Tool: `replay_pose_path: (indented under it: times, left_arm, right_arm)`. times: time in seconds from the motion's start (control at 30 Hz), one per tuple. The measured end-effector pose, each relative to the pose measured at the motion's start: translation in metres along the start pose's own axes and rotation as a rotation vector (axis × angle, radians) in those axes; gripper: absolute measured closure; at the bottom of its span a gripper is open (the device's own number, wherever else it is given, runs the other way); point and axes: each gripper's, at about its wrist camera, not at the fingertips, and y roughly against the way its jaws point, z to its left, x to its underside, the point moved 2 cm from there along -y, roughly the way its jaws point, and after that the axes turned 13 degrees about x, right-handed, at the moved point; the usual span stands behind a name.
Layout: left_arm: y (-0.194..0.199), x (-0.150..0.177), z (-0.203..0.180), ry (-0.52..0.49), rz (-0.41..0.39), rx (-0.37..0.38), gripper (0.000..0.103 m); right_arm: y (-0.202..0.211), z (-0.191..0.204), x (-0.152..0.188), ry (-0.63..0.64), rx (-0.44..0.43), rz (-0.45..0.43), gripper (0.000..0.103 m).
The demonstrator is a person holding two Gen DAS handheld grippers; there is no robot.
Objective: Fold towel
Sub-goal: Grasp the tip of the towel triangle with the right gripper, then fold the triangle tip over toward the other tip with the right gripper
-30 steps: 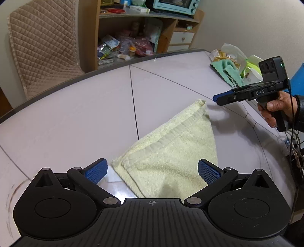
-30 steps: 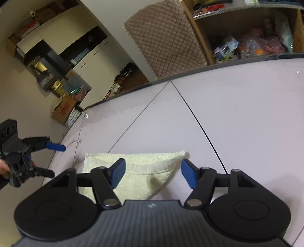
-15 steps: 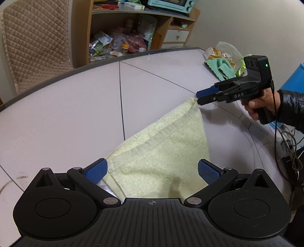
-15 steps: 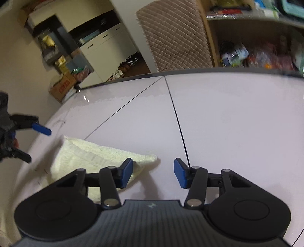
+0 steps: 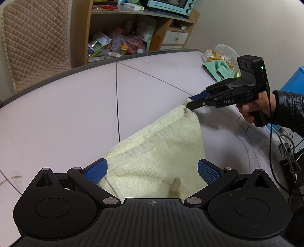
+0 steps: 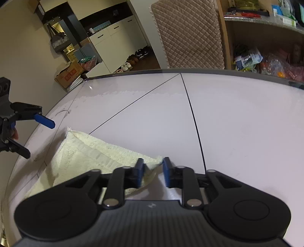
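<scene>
One towel [image 5: 157, 152] corner pinched in right gripper [image 5: 188, 103]; left gripper [image 5: 152, 171] spread wide astride the near corner.

tongs [image 5: 191, 101] – blk, blue pads, "DAS" | sleeve [image 5: 290, 112] – blk, shiny | cable blk

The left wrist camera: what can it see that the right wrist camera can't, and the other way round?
Only the left wrist view shows a green cloth, a mint toaster oven and the hand holding the right gripper, shut on the towel corner. Only the right wrist view shows shoes and a cardboard box. Both show the towel, table, quilted chair and open left gripper.
</scene>
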Motion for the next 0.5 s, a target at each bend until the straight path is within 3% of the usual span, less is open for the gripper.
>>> replay_pose_path:
  times: [0.13,0.33,0.5]
  left_arm:
    - [-0.002,0.005,0.001,-0.02,0.04,-0.009,0.0]
    - [-0.008,0.015,-0.001,-0.114,0.139,-0.011,0.0]
    - [-0.009,0.025,-0.006,-0.184,0.166,0.074,0.0]
  right_arm:
    - [0.006,0.003,0.0,-0.026,-0.009,-0.013,0.094]
    - [0.045,0.048,-0.007,0.022,-0.028,-0.108,0.094]
    - [0.068,0.092,-0.006,0.097,-0.064,-0.13,0.094]
